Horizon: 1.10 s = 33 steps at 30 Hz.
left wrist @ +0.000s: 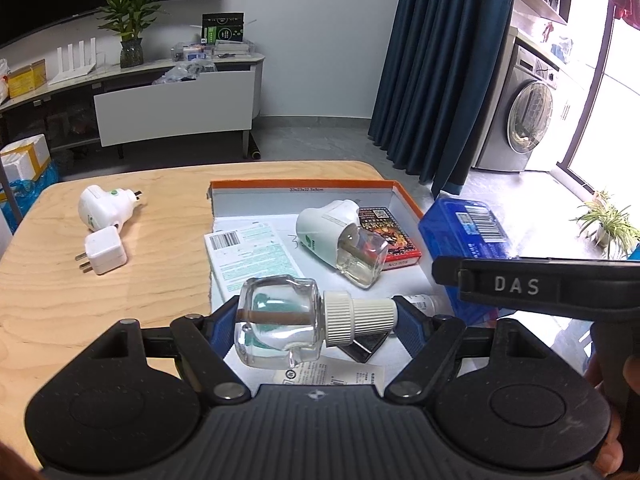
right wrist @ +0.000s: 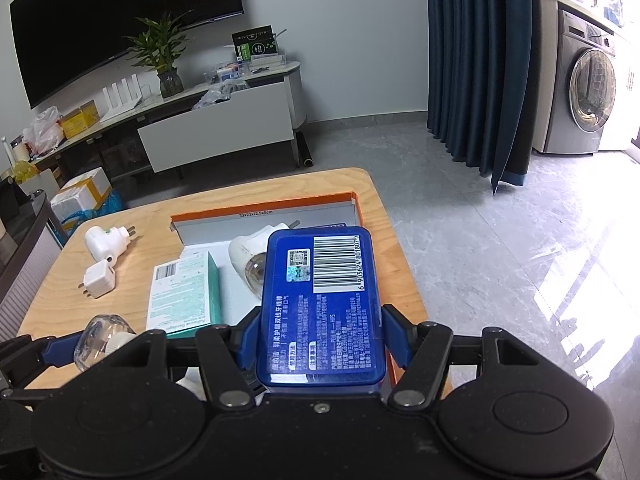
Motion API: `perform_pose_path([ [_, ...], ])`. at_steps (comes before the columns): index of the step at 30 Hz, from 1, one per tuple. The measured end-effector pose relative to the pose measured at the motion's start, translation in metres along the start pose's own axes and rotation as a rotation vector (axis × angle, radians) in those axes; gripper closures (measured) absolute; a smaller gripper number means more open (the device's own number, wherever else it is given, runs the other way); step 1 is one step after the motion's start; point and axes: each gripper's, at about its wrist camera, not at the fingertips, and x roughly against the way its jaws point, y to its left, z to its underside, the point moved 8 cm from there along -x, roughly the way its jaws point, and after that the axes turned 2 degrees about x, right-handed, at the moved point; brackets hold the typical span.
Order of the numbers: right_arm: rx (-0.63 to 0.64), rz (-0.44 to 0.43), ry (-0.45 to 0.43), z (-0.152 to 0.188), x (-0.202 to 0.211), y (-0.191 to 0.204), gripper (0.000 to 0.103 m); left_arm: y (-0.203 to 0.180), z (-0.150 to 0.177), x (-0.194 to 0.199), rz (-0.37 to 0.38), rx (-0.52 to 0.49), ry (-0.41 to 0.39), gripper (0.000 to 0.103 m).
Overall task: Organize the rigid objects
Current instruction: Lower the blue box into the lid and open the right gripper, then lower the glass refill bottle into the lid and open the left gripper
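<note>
Bottle: clear glass refill bottle (left wrist: 280, 318) with a white ribbed cap, lying sideways across the lower middle of the left wrist view, base to the left and cap to the right.
Left gripper: the left gripper (left wrist: 312, 314) is clamped on that bottle end to end, one blue pad on the base, the other on the cap tip.
Blue case: a blue plastic case (right wrist: 320, 304), barcode side up, fills the centre of the right wrist view and reaches up toward the frame middle.
Right gripper: the right gripper (right wrist: 320, 340) is closed on the case, pads pressing its two long sides near the lower end.
Box: an orange-rimmed shallow box (left wrist: 304, 186) sits on the wooden table (left wrist: 100, 308) at frame centre; both held things hang over its near part.
Already inside: a white plug-in vaporiser with its bottle (left wrist: 340, 236), a red card pack (left wrist: 390, 238) and a white-green carton (left wrist: 248, 256) along the left side.
Still outside: a white plug-in unit (left wrist: 106, 208) and a white charger cube (left wrist: 102, 250), left of the box on the table.
Step in hand: probably setting both items down in the box.
How to do it well: lower the bottle onto the bare floor between carton and vaporiser; glass is slippery, so release only once it rests. Lay the case flat at the right, clear of the card pack.
</note>
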Motion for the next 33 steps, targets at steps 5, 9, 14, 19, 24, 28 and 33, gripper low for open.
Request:
perform_pose_path([
  [5, 0.003, 0.002, 0.012, 0.000, -0.008, -0.002, 0.028, -0.005, 0.003, -0.003, 0.022, -0.012, 0.005, 0.024],
  [9, 0.003, 0.015, -0.002, -0.002, -0.008, -0.005, 0.024, -0.007, 0.005, -0.006, 0.031, -0.017, 0.009, 0.024],
  [14, -0.027, 0.036, -0.039, -0.006, 0.003, -0.014, 0.024, -0.010, 0.005, -0.007, 0.044, -0.018, 0.011, 0.024],
  [19, -0.034, 0.066, -0.074, -0.011, 0.016, -0.022, 0.024, -0.020, 0.006, -0.009, 0.081, -0.030, 0.021, 0.024],
  [24, -0.044, 0.072, -0.095, -0.014, 0.027, -0.024, 0.023, -0.035, 0.015, -0.005, 0.163, -0.050, 0.048, 0.024],
  [28, -0.047, 0.070, -0.104, -0.013, 0.033, -0.022, 0.023, -0.043, 0.023, -0.002, 0.204, -0.080, 0.072, 0.023],
  [33, -0.034, 0.053, -0.113, -0.015, 0.042, -0.013, 0.023, -0.039, 0.017, 0.008, 0.188, -0.069, 0.038, 0.018],
])
